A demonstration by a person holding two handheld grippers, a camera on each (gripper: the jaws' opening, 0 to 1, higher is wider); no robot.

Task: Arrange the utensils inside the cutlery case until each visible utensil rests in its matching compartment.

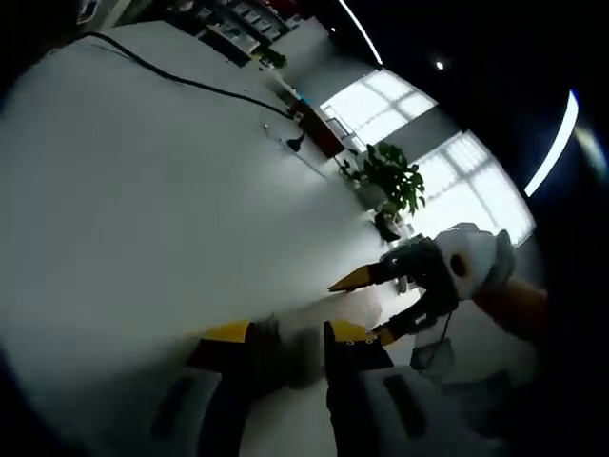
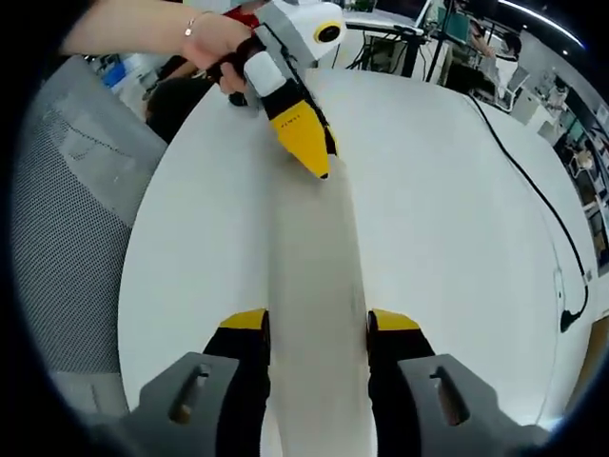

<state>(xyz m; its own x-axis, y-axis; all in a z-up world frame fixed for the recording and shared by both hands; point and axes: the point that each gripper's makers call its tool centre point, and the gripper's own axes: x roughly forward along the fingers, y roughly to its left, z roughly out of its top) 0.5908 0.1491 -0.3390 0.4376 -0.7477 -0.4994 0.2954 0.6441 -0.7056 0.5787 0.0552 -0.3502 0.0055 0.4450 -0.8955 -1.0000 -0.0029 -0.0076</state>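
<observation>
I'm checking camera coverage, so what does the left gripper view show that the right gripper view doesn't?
Left gripper view: a potted plant, bright windows and the right gripper. Right gripper view: a mesh chair, a person's hand on the left gripper and a long pale strip. Both: the white table and a black cable.

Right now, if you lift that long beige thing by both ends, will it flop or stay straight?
Probably stays straight: the long beige strip has straight, even edges from the right gripper to the left gripper. It looks thin and flat, so likely light. Its smooth face on the white table may slide easily.
</observation>
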